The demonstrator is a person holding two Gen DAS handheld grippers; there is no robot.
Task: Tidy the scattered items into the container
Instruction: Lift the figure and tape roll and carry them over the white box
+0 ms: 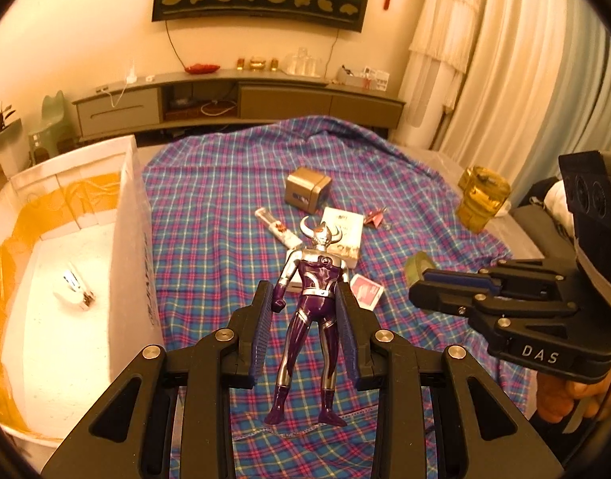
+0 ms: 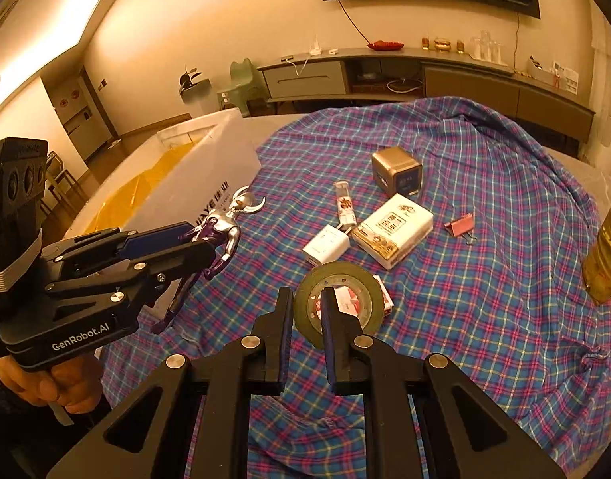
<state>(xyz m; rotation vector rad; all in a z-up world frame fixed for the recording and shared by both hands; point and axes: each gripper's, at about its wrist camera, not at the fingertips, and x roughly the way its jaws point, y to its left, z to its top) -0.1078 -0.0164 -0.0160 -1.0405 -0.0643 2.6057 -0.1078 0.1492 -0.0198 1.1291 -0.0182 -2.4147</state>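
Two items are off the plaid cloth (image 2: 485,299) at once. The left hand-held gripper (image 1: 307,321) is clenched on a purple-and-silver toy figure (image 1: 315,299), pads at its waist and arms, legs dangling free. The right hand-held gripper (image 2: 307,315) pinches the wall of a green tape roll (image 2: 339,303), one finger through the hole. The white foam container (image 1: 66,319) sits just beside the cloth on the left, with one small white thing already inside.

The figure looks smooth and top-heavy, so I'd judge it could swivel or slide out if swung quickly. The tape hangs from a thin grip on its wall and might tip off. A card box (image 2: 393,229), a gold tin (image 2: 397,173), a charger (image 2: 327,245) and a pink binder clip (image 2: 461,227) wait on the cloth.
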